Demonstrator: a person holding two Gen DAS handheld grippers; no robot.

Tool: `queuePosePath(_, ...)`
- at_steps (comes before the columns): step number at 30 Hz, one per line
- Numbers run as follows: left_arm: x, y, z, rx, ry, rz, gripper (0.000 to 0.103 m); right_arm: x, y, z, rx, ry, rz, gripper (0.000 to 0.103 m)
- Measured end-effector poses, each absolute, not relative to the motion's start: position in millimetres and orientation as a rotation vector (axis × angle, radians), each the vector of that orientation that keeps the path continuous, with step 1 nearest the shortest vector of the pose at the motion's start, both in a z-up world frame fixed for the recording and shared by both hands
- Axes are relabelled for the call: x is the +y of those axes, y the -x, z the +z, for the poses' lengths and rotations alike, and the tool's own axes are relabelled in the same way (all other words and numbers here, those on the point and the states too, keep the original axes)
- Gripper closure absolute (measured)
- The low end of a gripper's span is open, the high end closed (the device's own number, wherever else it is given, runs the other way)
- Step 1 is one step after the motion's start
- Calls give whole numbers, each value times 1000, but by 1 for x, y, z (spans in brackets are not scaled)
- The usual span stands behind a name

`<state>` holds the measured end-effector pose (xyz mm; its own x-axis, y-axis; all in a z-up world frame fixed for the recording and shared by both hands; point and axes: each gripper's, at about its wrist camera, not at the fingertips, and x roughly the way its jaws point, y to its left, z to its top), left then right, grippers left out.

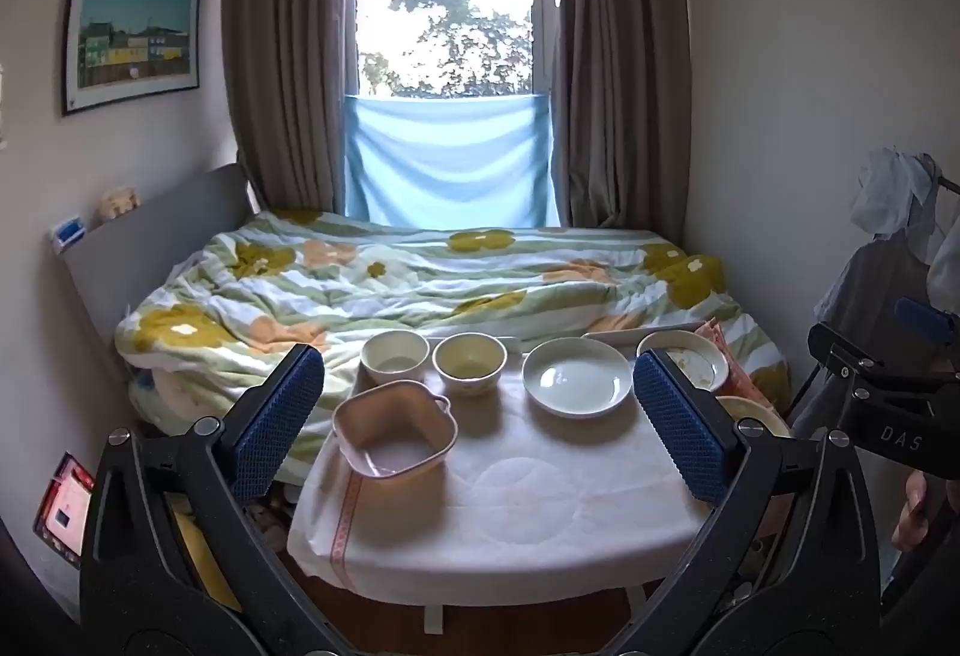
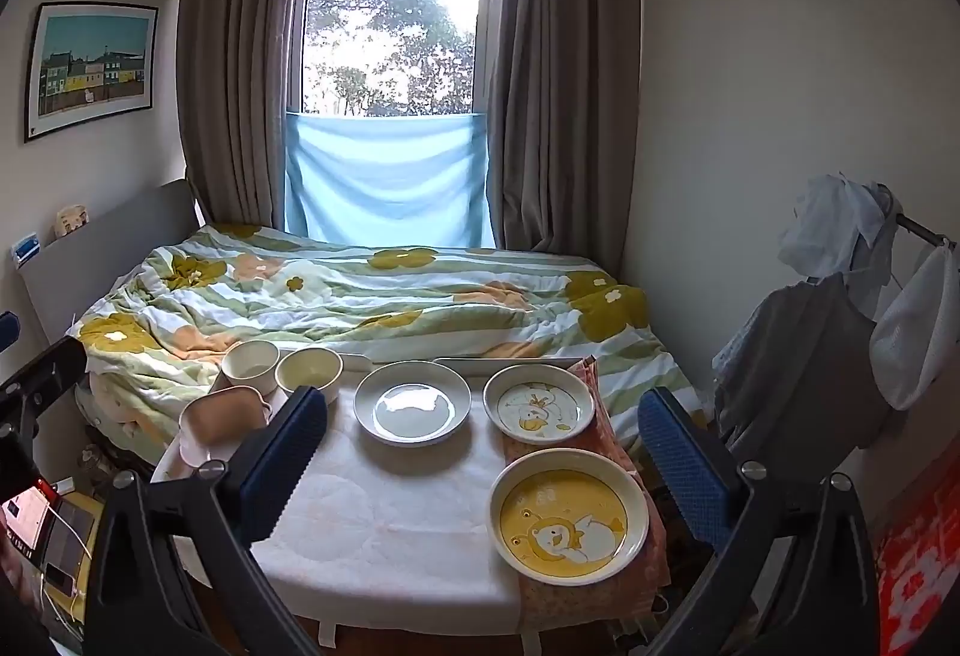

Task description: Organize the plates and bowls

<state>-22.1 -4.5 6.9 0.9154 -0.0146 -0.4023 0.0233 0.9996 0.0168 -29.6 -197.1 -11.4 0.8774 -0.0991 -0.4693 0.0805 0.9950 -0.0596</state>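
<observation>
A small table with a white cloth [image 1: 540, 500] [image 2: 384, 524] holds the dishes. At its left stands a pink square bowl with handles [image 1: 393, 437] [image 2: 222, 419]. Behind it are a white bowl [image 1: 395, 356] [image 2: 251, 359] and a cream bowl [image 1: 470, 362] [image 2: 309, 371]. A plain white plate [image 1: 577, 377] [image 2: 412, 403] sits at the middle back. A white plate with a cartoon print [image 2: 539, 404] [image 1: 690, 359] and a yellow cartoon plate [image 2: 569, 517] lie at the right. My left gripper [image 1: 480, 428] and right gripper [image 2: 480, 458] are open, empty, above the table's near side.
A bed with a flowered quilt [image 1: 420, 284] [image 2: 360, 296] lies right behind the table, under a curtained window. A clothes rack [image 2: 840, 332] stands at the right. A patterned orange cloth [image 2: 600, 596] lies under the two cartoon plates. A phone [image 1: 63, 506] glows at the lower left.
</observation>
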Motion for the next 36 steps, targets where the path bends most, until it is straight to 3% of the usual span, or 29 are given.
queuePosePath(36, 0, 18, 7, 420, -14, -1, 0, -184, 28, -8, 473, 43, -61, 0)
